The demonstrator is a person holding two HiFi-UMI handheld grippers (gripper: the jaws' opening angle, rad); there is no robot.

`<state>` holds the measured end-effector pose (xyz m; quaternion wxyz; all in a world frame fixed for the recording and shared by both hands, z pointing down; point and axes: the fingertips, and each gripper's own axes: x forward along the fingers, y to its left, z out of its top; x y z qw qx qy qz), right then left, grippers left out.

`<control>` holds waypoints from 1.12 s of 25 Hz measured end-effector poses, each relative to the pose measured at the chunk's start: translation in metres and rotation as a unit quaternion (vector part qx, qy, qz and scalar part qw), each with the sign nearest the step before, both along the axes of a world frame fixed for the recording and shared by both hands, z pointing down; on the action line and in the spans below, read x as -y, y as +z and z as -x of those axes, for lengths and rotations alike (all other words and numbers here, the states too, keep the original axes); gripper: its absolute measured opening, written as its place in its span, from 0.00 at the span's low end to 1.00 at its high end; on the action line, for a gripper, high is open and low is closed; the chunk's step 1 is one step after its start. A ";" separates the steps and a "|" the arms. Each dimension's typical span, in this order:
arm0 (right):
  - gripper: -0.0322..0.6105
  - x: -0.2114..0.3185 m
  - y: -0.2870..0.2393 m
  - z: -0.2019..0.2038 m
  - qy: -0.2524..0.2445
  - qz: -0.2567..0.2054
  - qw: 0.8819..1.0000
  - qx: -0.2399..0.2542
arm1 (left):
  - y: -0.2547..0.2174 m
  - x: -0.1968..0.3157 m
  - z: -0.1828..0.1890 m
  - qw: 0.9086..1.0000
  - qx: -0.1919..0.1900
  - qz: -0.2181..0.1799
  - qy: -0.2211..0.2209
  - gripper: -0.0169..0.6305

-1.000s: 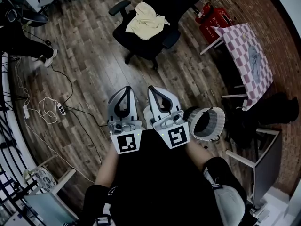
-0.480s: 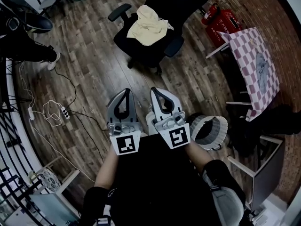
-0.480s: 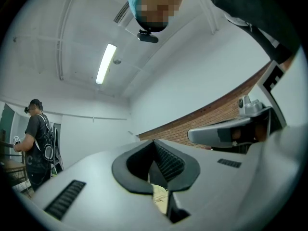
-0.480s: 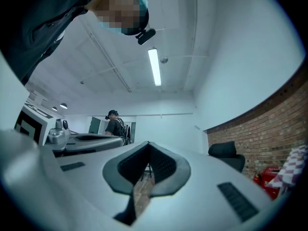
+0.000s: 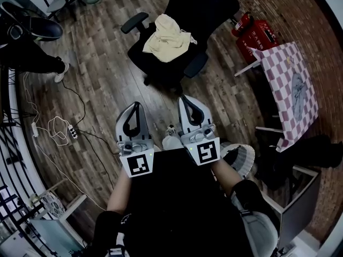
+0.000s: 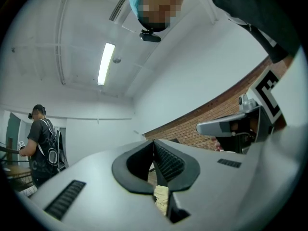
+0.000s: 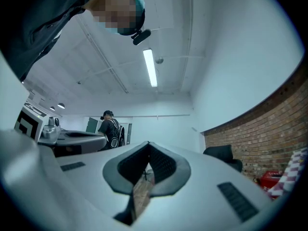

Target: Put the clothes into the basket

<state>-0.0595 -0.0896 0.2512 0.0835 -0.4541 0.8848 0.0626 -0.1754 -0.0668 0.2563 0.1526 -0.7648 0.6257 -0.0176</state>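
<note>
- Both tools start shut: your left gripper point(image 5: 135, 106) has its jaws pressed together with nothing between them, and your right gripper point(image 5: 185, 98) is closed and empty too. If you reach the cloth like this, you will shove it rather than take it.
- The pale yellow garment point(image 5: 167, 35) lies heaped on the seat of the black office chair point(image 5: 201, 7), well ahead of both grippers. It looks loose and folded over itself. A pinch on a single fold may lift only part of it, and the rest may drag.
- The chair looks as if it rolls and swivels. A sideways tug may turn it or push it away from you, and a trailing edge may catch on the armrest point(image 5: 134, 22).
- The grey knit basket point(image 5: 244, 157) sits low beside your right arm and is partly hidden by it, well apart from the garment. A drop made without looking may miss its rim and land on the floor.
- White cables point(image 5: 58, 126) lie on the boards to your left. Keep clear of them, because a snagged foot may jolt both grippers.
</note>
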 end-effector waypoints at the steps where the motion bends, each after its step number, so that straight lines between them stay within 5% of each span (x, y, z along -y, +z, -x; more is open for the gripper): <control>1: 0.06 0.003 0.000 0.000 -0.002 0.000 1.000 0.000 | 0.001 0.003 -0.001 1.000 0.000 0.001 -0.002 0.05; 11: 0.06 0.047 -0.007 0.014 0.012 -0.013 1.000 -0.011 | -0.003 0.054 0.021 1.000 -0.017 -0.012 0.006 0.05; 21: 0.06 0.134 -0.011 0.055 0.104 -0.025 0.994 -0.029 | -0.012 0.170 0.050 0.992 -0.019 -0.043 0.114 0.05; 28: 0.06 0.188 -0.013 0.089 0.171 -0.030 0.985 -0.022 | 0.003 0.237 0.085 0.984 -0.031 -0.018 0.175 0.05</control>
